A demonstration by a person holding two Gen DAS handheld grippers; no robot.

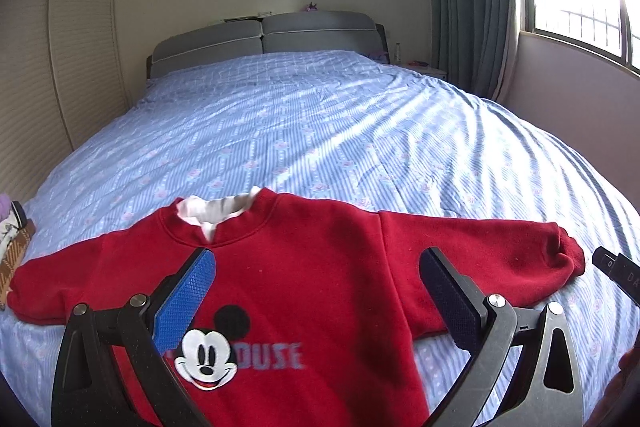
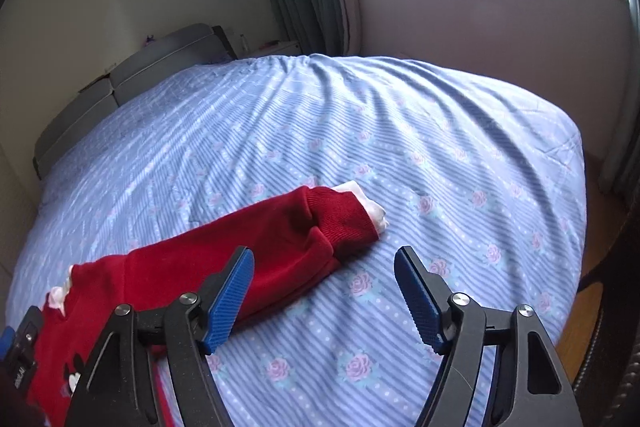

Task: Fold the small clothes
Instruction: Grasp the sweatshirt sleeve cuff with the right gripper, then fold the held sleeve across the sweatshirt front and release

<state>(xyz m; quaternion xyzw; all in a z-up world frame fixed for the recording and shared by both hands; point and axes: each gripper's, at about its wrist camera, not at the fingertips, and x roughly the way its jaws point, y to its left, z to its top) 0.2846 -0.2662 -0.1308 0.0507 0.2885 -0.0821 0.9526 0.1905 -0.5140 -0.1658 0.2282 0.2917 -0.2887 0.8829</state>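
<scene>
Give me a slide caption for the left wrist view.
Open left tool above a red fleece sweatshirt spread flat on a blue floral-striped bedspread.

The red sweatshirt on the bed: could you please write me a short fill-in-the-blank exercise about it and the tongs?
1. The red sweatshirt lies spread on a ____ striped bedspread.
2. A ____ inner garment shows at its collar and its sleeve cuff.
3. The left tongs and the right tongs both hold ____.

Missing words: blue; white; nothing
</scene>
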